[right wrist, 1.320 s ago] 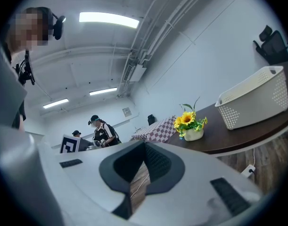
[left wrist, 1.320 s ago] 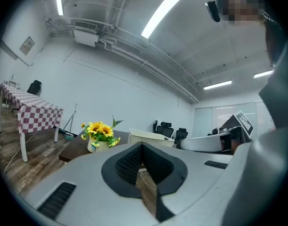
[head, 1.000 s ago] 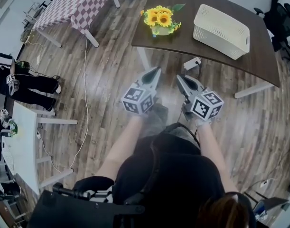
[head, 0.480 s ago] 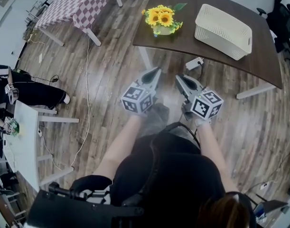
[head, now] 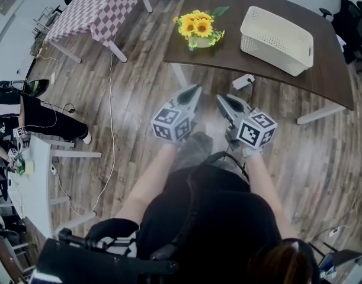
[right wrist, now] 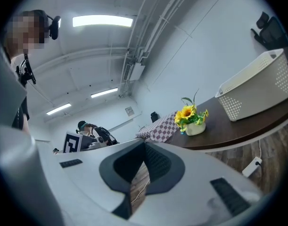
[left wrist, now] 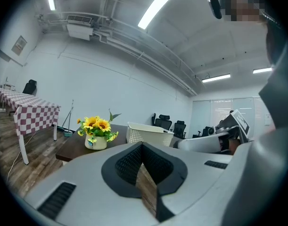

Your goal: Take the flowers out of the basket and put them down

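The flowers [head: 198, 28] are seen as a bunch of yellow sunflowers with green leaves, placed upright in a small white pot [head: 199, 40]. The pot is set on a dark brown table [head: 228, 58], close to the table's left end in the head view. The flowers are outside the basket [head: 277, 31], which is a white basket with perforated walls. It is placed on the same table, to the right of the pot and clearly apart from it.

The left gripper [head: 196, 89] and the right gripper [head: 220, 98] are held side by side in front of the person's body, above the wooden floor [head: 139, 70] and well apart from the table. Both are pointed toward the table edge. In the left gripper view the two jaws are pressed together, tip against tip, and only a thin strip of floor is seen behind them. The same is seen in the right gripper view: the jaws are closed on each other and no object is gripped.

A white power strip [head: 242, 80] is lying on the floor under the table edge. A second table with a checked cloth [head: 98, 7] is placed further left, and a seated person [head: 32, 108] is partly visible at the left border.
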A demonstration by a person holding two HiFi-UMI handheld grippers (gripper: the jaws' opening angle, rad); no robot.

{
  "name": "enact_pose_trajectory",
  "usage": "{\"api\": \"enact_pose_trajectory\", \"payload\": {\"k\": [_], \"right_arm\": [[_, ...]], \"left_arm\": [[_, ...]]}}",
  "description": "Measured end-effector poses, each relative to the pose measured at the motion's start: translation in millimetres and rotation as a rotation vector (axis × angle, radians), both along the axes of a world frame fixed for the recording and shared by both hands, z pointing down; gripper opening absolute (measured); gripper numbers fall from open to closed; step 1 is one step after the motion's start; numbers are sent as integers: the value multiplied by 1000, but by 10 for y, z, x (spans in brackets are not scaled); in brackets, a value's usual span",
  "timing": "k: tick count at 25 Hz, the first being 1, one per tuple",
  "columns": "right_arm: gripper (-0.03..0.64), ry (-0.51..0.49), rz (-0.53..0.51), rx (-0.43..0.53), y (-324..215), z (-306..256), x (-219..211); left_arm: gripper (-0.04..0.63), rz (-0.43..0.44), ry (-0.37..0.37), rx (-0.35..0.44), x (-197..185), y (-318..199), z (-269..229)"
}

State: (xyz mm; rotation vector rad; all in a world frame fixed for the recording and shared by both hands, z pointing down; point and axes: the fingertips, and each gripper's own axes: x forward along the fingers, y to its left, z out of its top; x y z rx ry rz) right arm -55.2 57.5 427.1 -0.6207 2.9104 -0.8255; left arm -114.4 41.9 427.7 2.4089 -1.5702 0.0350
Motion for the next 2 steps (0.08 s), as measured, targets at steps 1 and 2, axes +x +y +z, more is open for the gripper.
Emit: {"api": "enact_pose_trajectory", "payload": {"k": [1, 2], "right_arm": [[2, -2, 1, -1, -22, 0, 13], [2, -3, 2, -2, -44, 1, 25]], "left_arm": [[0, 1, -1, 0, 9, -19, -2], [0, 1, -1, 1, 17, -39, -4]]}}
